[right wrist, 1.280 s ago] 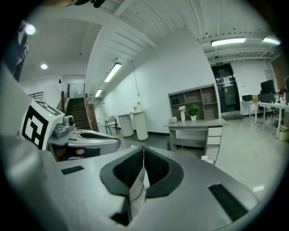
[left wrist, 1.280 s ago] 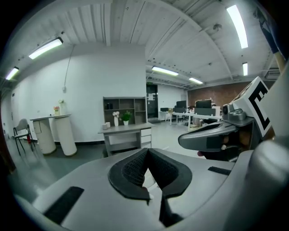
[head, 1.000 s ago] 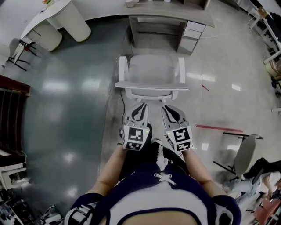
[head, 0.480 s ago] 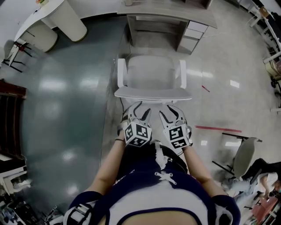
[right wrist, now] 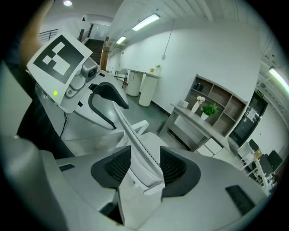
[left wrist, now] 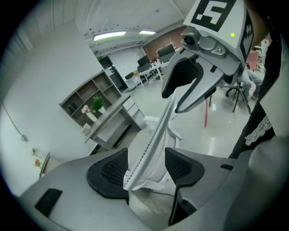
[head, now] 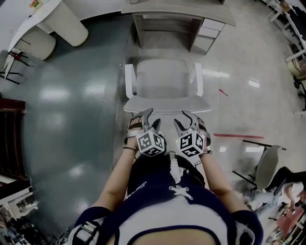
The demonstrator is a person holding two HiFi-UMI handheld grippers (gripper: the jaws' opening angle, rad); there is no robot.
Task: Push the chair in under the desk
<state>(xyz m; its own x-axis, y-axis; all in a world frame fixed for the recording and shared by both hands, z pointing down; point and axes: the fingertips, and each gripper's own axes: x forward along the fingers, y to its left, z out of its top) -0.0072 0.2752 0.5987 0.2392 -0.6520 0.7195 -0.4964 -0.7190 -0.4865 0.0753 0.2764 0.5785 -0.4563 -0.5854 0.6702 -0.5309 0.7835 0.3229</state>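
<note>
The white chair [head: 165, 79] is parked just short of the desk [head: 177, 10] at the far side, not tucked under yet. The left gripper [head: 148, 118] and right gripper [head: 184, 119] have just been opened wide, with the backrest [head: 167, 103] edge left loose between both pairs of jaws. Only black-and-white square markers are printed on their cubes [head: 152, 143].

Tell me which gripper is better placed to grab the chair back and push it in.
Neither wins; use both. The left gripper and right gripper have just been opening their jaws, and each straddles the top edge of the chair backrest unclamped, either side of its middle, facing the desk.
</note>
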